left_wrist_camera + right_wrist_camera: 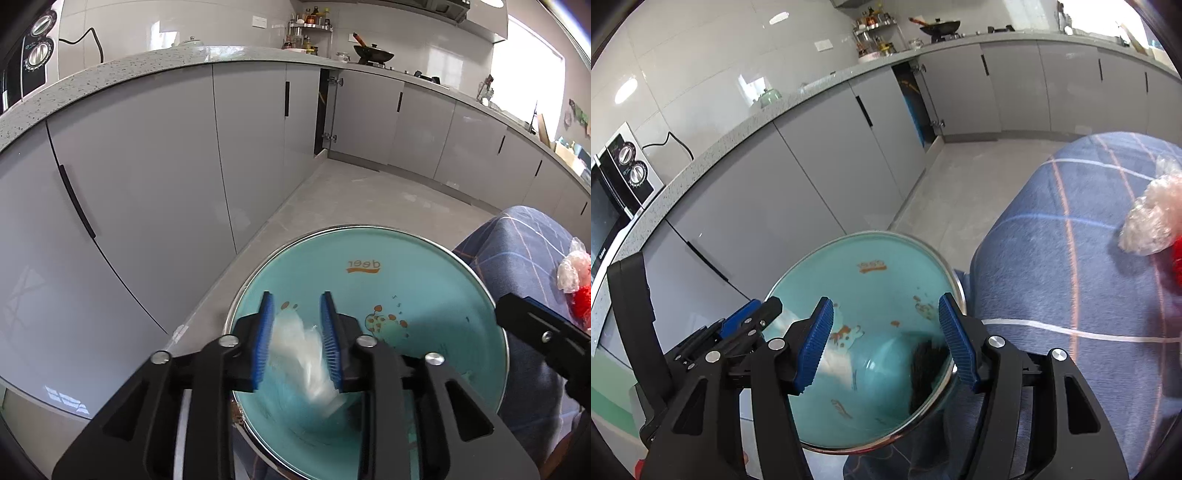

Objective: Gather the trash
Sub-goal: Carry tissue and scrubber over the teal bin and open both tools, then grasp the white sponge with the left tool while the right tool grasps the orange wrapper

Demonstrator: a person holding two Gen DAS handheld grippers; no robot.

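Observation:
A teal bin with a metal rim [354,226] [871,232] stands on the floor below both grippers. My left gripper [297,310] hangs over it, its blue pads apart. A white crumpled scrap [303,350], blurred, sits loose between them over the bin's mouth. My right gripper [886,314] is open above the bin with nothing between its fingers. Beneath it a dark blurred scrap [927,369] lies inside the bin, and the white scrap [838,360] shows at the left. The left gripper [757,314] appears at the bin's left rim in the right wrist view.
A table under a blue checked cloth [517,251] [1071,258] stands right of the bin. On it lie a crumpled clear plastic bag [570,269] [1148,225] and something red [581,302]. Grey kitchen cabinets [147,184] run along the left and back, one door ajar.

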